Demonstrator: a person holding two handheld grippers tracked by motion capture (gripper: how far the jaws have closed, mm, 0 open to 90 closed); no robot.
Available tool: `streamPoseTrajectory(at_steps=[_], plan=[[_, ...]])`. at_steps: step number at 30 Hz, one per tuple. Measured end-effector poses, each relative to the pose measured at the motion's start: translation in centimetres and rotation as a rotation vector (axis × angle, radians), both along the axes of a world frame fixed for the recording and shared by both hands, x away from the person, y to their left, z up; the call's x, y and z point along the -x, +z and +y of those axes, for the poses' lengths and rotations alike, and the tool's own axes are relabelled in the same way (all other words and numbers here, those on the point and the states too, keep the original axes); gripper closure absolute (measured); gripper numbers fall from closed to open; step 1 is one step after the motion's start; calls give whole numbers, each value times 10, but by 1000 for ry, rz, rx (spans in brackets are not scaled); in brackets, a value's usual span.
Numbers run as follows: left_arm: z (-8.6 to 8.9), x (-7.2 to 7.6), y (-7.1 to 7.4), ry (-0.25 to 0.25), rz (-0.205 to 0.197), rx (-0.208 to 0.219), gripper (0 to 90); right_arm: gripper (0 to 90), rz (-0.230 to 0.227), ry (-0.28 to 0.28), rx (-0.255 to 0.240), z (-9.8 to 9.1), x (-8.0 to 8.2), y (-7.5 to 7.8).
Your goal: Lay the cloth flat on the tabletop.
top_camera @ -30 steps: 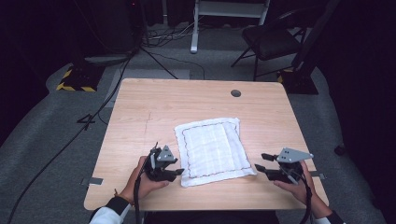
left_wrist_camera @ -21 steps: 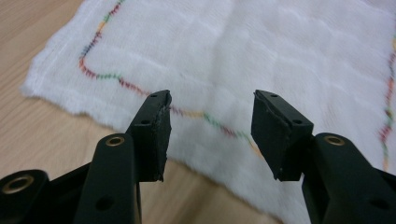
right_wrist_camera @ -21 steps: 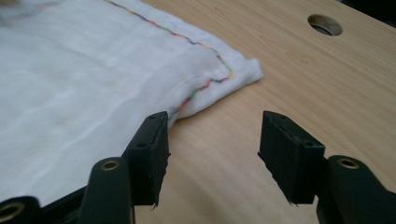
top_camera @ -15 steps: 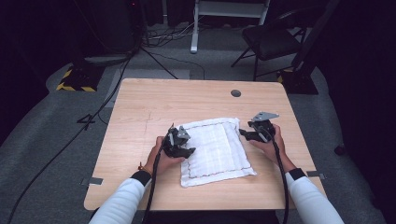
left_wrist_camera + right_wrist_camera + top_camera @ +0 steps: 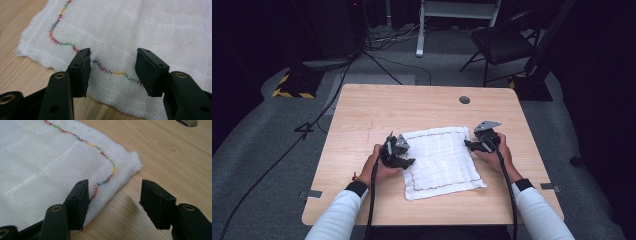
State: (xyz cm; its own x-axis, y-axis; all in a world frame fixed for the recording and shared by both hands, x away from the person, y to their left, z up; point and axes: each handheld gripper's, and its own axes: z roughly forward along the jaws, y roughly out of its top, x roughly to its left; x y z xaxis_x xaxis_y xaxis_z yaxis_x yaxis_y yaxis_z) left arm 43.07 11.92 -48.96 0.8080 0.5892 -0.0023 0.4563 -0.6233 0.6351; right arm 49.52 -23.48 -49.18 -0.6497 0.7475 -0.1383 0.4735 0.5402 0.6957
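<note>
A white gauze cloth [image 5: 442,157] with a multicoloured stitched border lies flat on the wooden table [image 5: 412,107]. My left gripper [image 5: 408,152] is at the cloth's left edge near the far-left corner. In the left gripper view its jaws [image 5: 113,53] stand open over the cloth [image 5: 150,25], on either side of the stitching and pinching nothing. My right gripper [image 5: 471,145] is at the far-right corner. Its jaws [image 5: 115,185] have just been opening. They straddle the edge of the cloth [image 5: 37,157] without pressing on it.
A round cable hole [image 5: 464,99] sits in the table beyond the cloth. A dark chair [image 5: 499,42] and a white stand [image 5: 419,30] are on the floor behind the table. Cables and a black-and-yellow striped block [image 5: 292,87] lie at the left.
Both hands have moved away from the table's near edge, up to the far part of the cloth, the right hand the farther. The cloth has not shifted.
</note>
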Motion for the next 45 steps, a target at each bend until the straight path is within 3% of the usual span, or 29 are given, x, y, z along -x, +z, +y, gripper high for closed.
streamPoseTrajectory(at_steps=[3, 7, 8, 9, 11, 12, 14, 17, 20, 22, 26, 29, 30, 32, 33, 34, 35, 37, 38, 39, 41, 42, 45], plan=[[4, -2, 1, 23, -22, -32, 408, 405, 23, 0, 3, -4, -1, 2], [10, -7, 1, 39, -11, -4, 357, 394, 53, -2, 42, -5, -2, 6], [13, -13, 6, 50, 24, 32, 293, 439, 37, -10, 10, -7, -4, 11], [13, -13, 6, 50, 24, 32, 281, 439, 37, -10, 10, -7, -4, 11], [21, -20, 15, 87, 8, 122, 279, 449, 24, -31, -28, -8, -7, 16], [24, -24, 18, 119, 3, 147, 261, 450, 14, -44, -40, -7, -12, 20], [27, -33, 21, 158, 5, 162, 246, 453, 10, -48, -44, -5, -15, 21], [26, -46, 16, 194, -12, 114, 244, 455, 15, -54, -42, -2, -26, 20], [23, -55, 10, 241, -71, 49, 279, 447, 18, -48, -40, -1, -34, 15], [22, -61, 7, 249, -45, 57, 280, 448, 4, -46, -27, 0, -38, 11], [19, -72, -1, 270, -6, 58, 264, 450, 28, -47, -34, 2, -43, 2], [18, -77, -6, 279, 18, 54, 225, 446, 74, -62, -78, -1, -48, 0], [18, -78, -7, 281, 15, 58, 225, 446, 74, -62, -78, -1, -48, 0], [18, -78, -7, 278, 13, 55, 229, 471, 116, -64, -111, -3, -53, 0], [18, -78, -6, 279, 14, 59, 242, 489, 126, -63, -115, -4, -54, 0], [18, -77, -6, 278, 15, 61, 316, 589, 133, -41, -113, -3, -55, 1], [19, -77, -5, 266, 15, 66, 316, 589, 133, -41, -113, -3, -55, 1], [21, -76, -5, 239, 18, 93, 458, 703, 142, -14, -118, -1, -54, 2], [22, -76, -5, 231, 22, 102, 603, 791, 154, 4, -122, 1, -52, 3], [23, -76, -5, 226, 31, 112, 603, 791, 154, 4, -122, 1, -52, 3], [25, -74, -3, 204, 31, 99, 748, 824, 132, 15, -105, 2, -48, 5], [26, -73, -1, 184, 12, 86, 748, 831, 119, 23, -108, 2, -46, 6], [27, -69, 10, 156, -26, 110, 842, 842, 73, 39, -136, 0, -38, 21]])
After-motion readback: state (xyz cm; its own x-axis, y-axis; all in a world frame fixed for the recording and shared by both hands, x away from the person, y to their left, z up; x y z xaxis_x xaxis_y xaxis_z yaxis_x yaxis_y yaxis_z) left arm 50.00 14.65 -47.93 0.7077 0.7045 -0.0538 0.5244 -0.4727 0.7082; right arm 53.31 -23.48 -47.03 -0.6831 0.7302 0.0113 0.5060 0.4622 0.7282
